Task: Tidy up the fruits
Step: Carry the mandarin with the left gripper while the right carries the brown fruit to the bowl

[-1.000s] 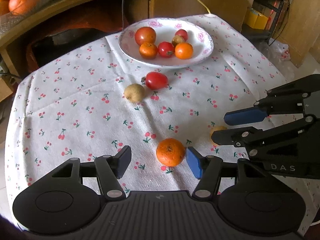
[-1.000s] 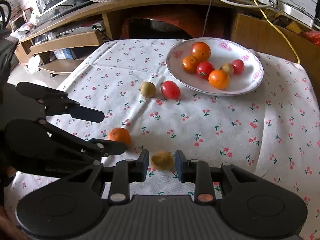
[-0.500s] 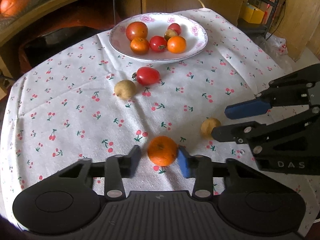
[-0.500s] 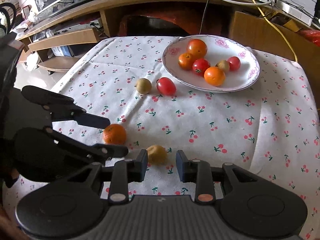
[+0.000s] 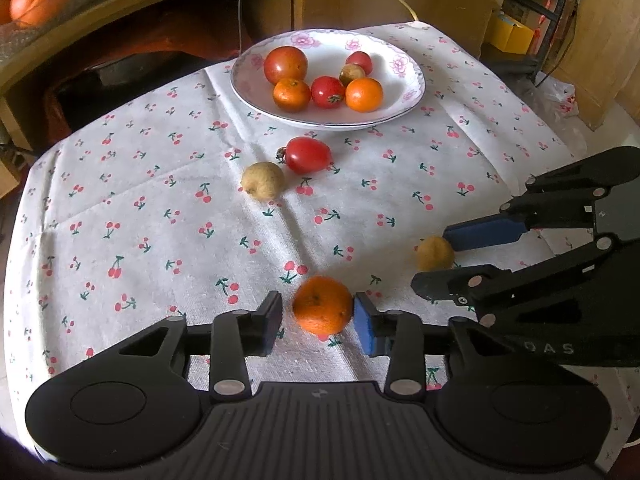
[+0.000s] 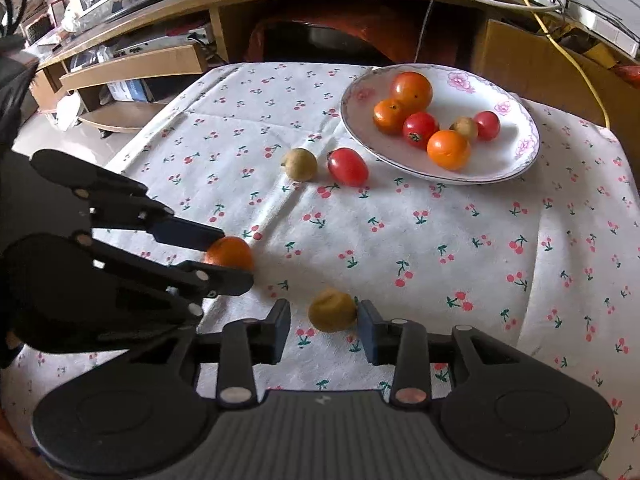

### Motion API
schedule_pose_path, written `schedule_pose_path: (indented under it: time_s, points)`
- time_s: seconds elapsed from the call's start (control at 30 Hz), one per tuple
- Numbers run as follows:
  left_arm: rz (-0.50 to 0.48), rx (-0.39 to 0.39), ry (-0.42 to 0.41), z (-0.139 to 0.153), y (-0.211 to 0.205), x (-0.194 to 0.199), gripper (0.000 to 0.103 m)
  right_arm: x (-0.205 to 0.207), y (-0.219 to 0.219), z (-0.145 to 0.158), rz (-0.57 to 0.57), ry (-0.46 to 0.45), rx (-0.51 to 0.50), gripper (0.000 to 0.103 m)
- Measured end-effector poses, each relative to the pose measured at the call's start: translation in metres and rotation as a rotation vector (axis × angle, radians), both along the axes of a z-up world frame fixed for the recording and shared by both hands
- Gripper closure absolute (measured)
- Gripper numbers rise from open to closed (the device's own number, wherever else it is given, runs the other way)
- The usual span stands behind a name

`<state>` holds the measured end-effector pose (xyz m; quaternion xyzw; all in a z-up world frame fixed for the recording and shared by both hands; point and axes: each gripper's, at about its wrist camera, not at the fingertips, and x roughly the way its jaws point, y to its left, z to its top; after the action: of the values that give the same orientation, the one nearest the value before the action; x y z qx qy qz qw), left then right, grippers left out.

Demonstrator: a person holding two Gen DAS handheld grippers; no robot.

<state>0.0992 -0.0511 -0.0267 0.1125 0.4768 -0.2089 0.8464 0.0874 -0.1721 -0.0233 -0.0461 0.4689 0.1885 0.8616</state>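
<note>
Cherry-print tablecloth [image 5: 160,200] over a low table, wooden shelving behind; both grippers sit low in frame, each astride a fruit.

Left view: left gripper [image 5: 318,322], jaws opening, orange mandarin [image 5: 322,304] between them; right pad touches, left pad stands clear. Right view: right gripper [image 6: 324,326], jaws opening, yellow-brown fruit [image 6: 332,310] touching only the right pad. Flowered plate [image 6: 516,160], upper right there, holds six fruits. Red tomato [image 6: 347,166] and tan fruit [image 6: 300,164] lie just beside it. Only the right view shows floor at upper left. Shelf contents are cut off.
</note>
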Motion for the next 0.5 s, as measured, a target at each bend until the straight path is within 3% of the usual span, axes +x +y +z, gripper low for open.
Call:
schedule_pose_path:
  time_s: [0.5]
  points:
    - [-0.013, 0.03, -0.005, -0.0038, -0.0013, -0.0016, 0.053, 0.0023, 0.0014, -0.0025, -0.018, -0.012, -0.015, 0.052]
